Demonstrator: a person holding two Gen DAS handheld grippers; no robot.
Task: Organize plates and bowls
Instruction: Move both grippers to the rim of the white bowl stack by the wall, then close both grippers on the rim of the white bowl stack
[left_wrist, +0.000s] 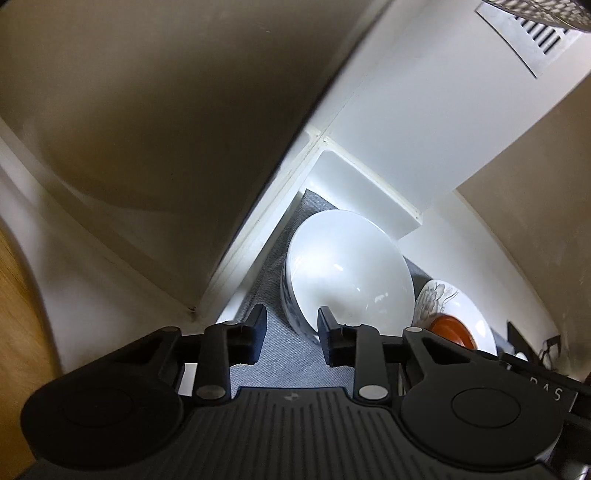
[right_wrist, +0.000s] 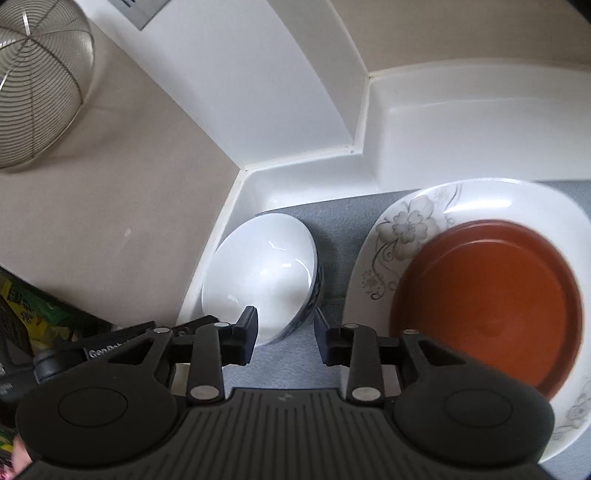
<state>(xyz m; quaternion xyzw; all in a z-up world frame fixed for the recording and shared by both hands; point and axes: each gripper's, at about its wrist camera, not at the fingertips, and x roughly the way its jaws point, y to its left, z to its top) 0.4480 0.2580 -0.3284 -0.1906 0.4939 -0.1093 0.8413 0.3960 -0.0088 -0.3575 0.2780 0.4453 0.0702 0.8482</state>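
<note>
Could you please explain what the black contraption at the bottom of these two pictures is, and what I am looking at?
There is no robot here: a person holds a two-finger gripper in each hand, and a fisheye camera on each looks forward along its fingers. One picture comes from the left gripper, the other from the right gripper. Both are open and hold nothing. Below them a grey mat lies in a white corner recess. On it sit a white bowl and a flowered white plate with an orange-brown plate on top. A wire basket shows at the upper left of the right view.
</note>
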